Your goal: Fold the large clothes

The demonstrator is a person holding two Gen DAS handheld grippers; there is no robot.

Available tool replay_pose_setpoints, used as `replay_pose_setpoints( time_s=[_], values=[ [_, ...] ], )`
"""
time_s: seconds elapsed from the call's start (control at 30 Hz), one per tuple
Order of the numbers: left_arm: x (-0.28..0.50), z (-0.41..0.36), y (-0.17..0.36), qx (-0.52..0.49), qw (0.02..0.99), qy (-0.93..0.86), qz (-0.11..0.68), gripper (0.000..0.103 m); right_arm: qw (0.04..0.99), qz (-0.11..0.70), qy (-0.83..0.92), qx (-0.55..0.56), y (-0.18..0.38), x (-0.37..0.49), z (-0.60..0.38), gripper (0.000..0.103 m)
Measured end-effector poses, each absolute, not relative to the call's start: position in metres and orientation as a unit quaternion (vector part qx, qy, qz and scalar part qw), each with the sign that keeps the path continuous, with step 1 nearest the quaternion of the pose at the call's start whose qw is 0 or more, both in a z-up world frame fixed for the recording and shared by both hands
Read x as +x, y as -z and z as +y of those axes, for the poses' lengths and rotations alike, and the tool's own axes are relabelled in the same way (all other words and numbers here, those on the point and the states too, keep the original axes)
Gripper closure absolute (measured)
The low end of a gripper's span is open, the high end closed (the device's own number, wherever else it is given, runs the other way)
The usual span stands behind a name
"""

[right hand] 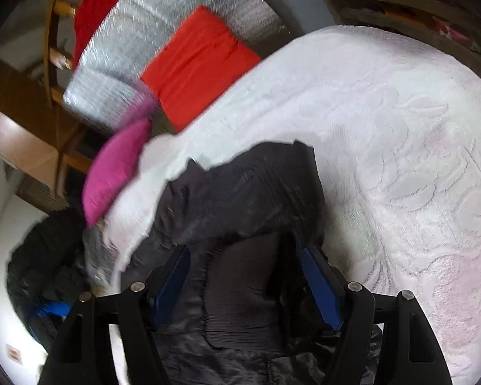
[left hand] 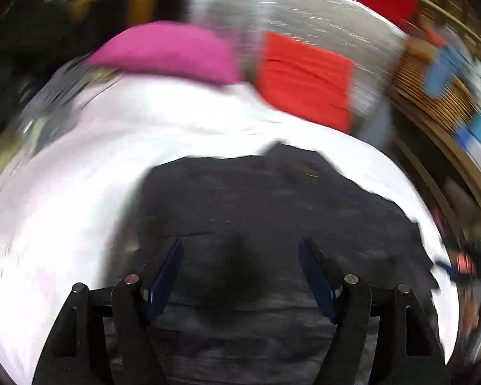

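White bedspread under dark garment

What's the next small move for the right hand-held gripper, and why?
Probably close the right hand-held gripper on the ribbed edge of the dark crumpled garment on the white textured bedspread: its jaws stand open around that fabric, nothing gripped yet.

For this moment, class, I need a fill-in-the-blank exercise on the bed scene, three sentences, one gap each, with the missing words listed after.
1. The dark garment lies on a ______ bedspread.
2. The folded cloth on the silver mat is ______.
3. The pillow at the bedspread's edge is ______.

Missing words: white; red; pink
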State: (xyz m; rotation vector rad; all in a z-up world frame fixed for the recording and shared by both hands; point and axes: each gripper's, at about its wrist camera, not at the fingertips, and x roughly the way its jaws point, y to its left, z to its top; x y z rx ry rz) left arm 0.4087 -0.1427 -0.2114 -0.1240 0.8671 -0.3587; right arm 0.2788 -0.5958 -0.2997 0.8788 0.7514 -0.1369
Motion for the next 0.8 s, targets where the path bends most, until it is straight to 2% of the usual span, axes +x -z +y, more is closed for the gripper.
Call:
replay_pose_setpoints(
  time_s=[0.17,0.23,0.27,0.3,0.37,0.5,0.57,0.67,0.8],
  values=[
    [0.436,-0.104,0.237,-0.086,0.88,0.088,0.459,0.029,0.833,0.41,0.086,0.362,0.313,0.3,-0.573,0.028],
    [0.441,-0.103,0.248,-0.079,0.87,0.086,0.479,0.03,0.843,0.424,0.099,0.316,0.313,0.306,-0.559,0.032],
    [0.439,-0.104,0.253,-0.074,0.865,0.093,0.488,0.031,0.849,0.429,0.109,0.289,0.311,0.308,-0.55,0.042],
    [0.441,-0.108,0.257,-0.073,0.86,0.098,0.495,0.04,0.854,0.433,0.117,0.264,0.309,0.309,-0.543,0.054],
    [0.442,-0.112,0.263,-0.065,0.855,0.102,0.504,0.046,0.863,0.436,0.14,0.215,0.305,0.31,-0.532,0.069],
    [0.431,-0.121,0.256,-0.025,0.868,0.107,0.484,0.061,0.887,0.399,0.146,0.184,0.289,0.296,-0.525,0.087],
    [0.425,-0.12,0.249,-0.022,0.873,0.111,0.474,0.065,0.9,0.369,0.147,0.179,0.276,0.287,-0.522,0.088],
    [0.422,-0.119,0.25,-0.008,0.877,0.11,0.468,0.065,0.912,0.34,0.148,0.177,0.266,0.279,-0.521,0.088],
    [0.411,-0.135,0.259,0.066,0.879,0.099,0.462,0.062,0.893,0.374,0.169,0.185,0.289,0.293,-0.53,0.088]
  ],
)
